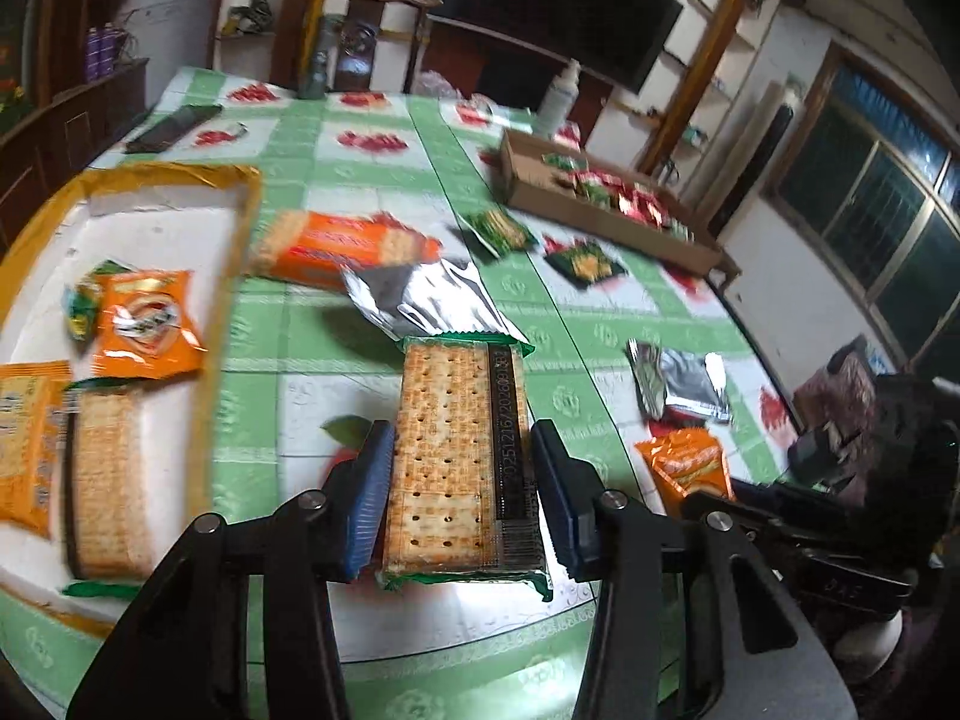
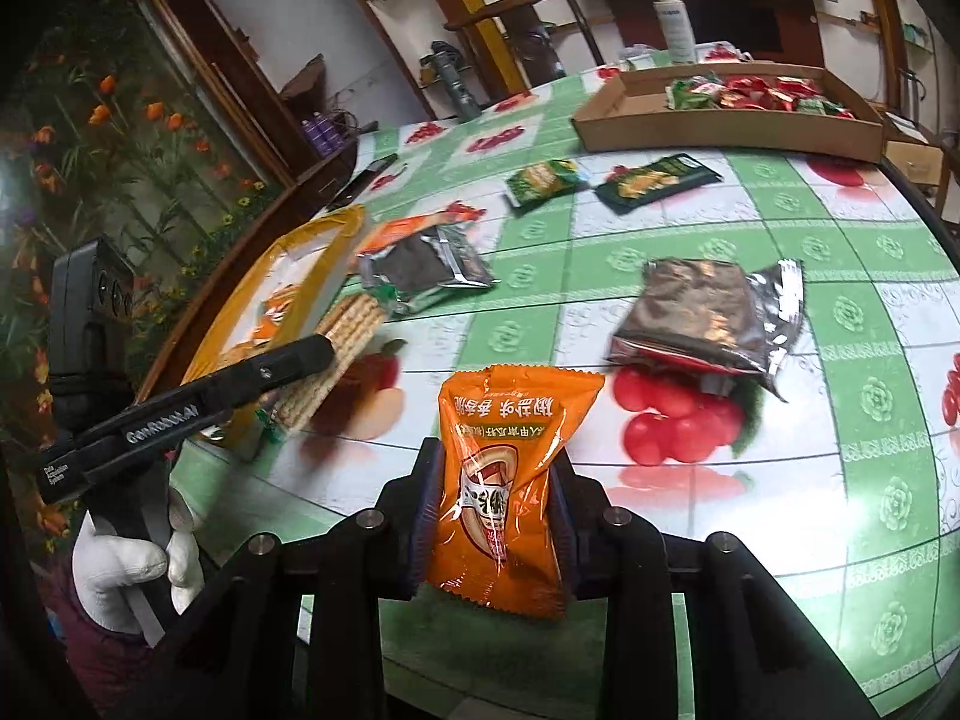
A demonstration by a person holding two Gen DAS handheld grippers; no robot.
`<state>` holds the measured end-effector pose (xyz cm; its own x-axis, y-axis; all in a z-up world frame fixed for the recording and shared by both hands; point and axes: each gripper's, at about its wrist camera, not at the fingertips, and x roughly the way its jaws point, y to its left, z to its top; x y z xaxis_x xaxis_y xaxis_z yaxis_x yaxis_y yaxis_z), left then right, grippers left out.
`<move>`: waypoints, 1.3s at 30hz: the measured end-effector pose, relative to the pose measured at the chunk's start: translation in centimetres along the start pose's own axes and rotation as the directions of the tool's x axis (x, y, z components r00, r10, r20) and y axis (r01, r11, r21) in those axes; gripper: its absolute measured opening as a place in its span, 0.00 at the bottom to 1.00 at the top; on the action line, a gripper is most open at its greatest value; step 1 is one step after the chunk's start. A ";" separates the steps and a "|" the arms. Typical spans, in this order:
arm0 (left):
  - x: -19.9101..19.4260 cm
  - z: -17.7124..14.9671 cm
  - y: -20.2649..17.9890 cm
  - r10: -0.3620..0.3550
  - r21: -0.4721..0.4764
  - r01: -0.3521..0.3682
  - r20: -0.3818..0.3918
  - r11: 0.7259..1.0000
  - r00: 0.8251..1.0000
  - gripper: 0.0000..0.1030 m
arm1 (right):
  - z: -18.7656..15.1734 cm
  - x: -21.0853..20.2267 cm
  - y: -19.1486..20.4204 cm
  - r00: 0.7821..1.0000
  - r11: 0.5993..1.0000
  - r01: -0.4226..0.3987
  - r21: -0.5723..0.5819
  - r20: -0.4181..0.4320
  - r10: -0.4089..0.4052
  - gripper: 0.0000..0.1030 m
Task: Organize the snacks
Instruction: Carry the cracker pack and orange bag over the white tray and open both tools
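Observation:
My left gripper (image 1: 462,438) is shut on a clear pack of square crackers (image 1: 450,450), pads pressing its long sides, lifted over the green tablecloth. Left of it lies a white tray with a yellow rim (image 1: 240,228) that holds an orange packet (image 1: 144,324) and another cracker pack (image 1: 108,480). My right gripper (image 2: 497,462) is shut on an orange snack packet (image 2: 510,420), held upright just above the table. In the right wrist view the left gripper (image 2: 288,360) carries the crackers (image 2: 342,348) beside the tray rim (image 2: 336,234).
A cardboard tray (image 2: 720,120) of red and green packets stands at the far side by a spray bottle (image 2: 675,18). Two silver packets (image 2: 708,312) (image 2: 420,264), two green packets (image 2: 543,177) (image 2: 654,180) and a long orange cracker pack (image 1: 348,246) lie loose on the table.

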<state>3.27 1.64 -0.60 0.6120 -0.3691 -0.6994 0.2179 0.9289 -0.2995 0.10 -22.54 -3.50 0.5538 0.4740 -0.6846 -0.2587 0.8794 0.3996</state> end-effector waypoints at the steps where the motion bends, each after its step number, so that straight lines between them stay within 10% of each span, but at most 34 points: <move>1: -0.5 0.1 0.4 -0.001 -0.012 0.001 0.014 1.000 1.000 0.43 | 0.2 0.1 0.3 1.000 1.000 -0.006 -0.004 -0.003 0.006 0.33; 21: -7.0 5.0 17.3 0.319 -0.334 -0.244 0.192 0.910 0.928 0.43 | 10.4 8.1 14.6 0.968 0.965 -0.241 -0.101 -0.091 0.233 0.32; 39: -3.4 4.3 21.1 0.297 -0.401 -0.231 0.110 0.886 0.948 0.46 | 11.7 20.5 20.5 0.957 0.968 -0.232 -0.093 -0.201 0.210 0.38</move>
<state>9.10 22.63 -1.74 0.7287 -0.0706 -0.6812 -0.2536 0.8961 -0.3642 15.40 4.73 -2.24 0.3162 0.6470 -0.6938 -0.4526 0.7456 0.4891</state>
